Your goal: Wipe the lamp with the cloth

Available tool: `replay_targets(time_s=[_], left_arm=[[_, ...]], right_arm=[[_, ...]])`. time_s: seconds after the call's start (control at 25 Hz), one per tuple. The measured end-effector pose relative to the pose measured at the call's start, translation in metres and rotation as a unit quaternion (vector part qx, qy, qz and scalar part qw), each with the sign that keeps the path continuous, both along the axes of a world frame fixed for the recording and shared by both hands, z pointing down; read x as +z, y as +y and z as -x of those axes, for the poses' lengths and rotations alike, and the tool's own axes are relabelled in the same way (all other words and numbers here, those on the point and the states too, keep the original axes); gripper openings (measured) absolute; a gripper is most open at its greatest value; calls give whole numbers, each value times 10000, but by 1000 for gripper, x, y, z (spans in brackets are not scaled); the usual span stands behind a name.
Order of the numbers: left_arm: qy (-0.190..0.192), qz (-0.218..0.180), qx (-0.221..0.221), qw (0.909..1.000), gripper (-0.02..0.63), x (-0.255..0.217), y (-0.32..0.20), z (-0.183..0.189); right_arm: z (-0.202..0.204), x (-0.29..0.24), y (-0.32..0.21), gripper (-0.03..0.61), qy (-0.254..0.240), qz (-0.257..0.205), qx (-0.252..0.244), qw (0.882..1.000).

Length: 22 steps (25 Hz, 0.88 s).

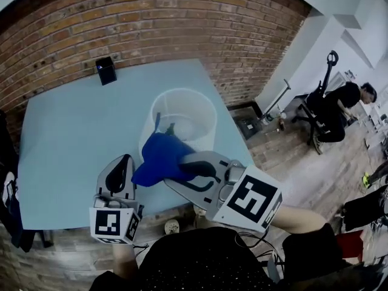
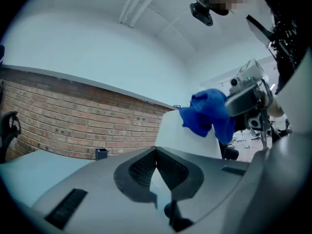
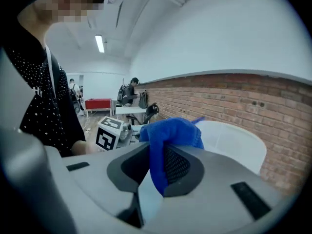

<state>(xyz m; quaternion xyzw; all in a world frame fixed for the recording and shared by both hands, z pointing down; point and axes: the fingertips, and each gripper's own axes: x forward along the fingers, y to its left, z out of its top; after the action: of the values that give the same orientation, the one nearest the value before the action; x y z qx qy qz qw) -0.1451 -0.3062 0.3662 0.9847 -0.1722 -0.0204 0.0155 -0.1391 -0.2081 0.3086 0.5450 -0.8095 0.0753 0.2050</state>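
Where the right gripper hangs over the table's near edge, its jaws are clamped on a fold of the blue cloth. The right gripper view shows the fabric pinched between the two dark, mesh-textured pads and bunched up over the tips. The rest of the cloth spills out beyond the jaws as a crumpled lump and lies against the near outer wall of the lamp, just below its rim. The left gripper sits just left of the cloth, by the same edge, with its jaws pressed together at the tips and nothing between them. In its own view only the pale table shows through the small gap under the meeting pads. Both grippers are smooth grey plastic, each with a cube of black-and-white square markers at the back. The cloth is soft and deep blue, with a plush, towel-like nap and rumpled folds. The lamp is a white, translucent cylinder, open at the top, smooth and matte. It stands upright, right of the table's middle and toward the near right corner. A couple of thin dark shapes show inside it, too small to tell. The table top is flat and pale blue. At its far left corner stands a small black box, close to the red brick wall
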Motion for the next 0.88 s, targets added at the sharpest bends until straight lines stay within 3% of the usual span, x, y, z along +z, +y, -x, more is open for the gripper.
replay_targets(time_s=[0.12,0.36,0.48,0.56,0.68,0.8,0.88], left_arm=[[-35,20,-8,10000,8,3,3,3],[-132,35,22,9999,8,13,6,7],[-170,11,0,9999,9,14,5,8],[-219,-17,-4,9998,8,13,4,8],[-290,-51,-18,9996,8,14,4,8],[-283,-89,24,9996,8,11,9,2],[-240,-159,95,9995,8,5,15,-3]], right_arm=[[1,37,3,61,-352,155,239,9990],[22,123,22,61,-922,869,151,9918],[25,114,40,61,-1013,801,-23,9916],[17,75,51,61,-943,508,-121,9942],[-11,-6,56,61,-864,-618,15,9943],[-49,-67,53,61,-247,-1432,415,9885],[-67,-78,52,61,251,-1600,520,9854]])
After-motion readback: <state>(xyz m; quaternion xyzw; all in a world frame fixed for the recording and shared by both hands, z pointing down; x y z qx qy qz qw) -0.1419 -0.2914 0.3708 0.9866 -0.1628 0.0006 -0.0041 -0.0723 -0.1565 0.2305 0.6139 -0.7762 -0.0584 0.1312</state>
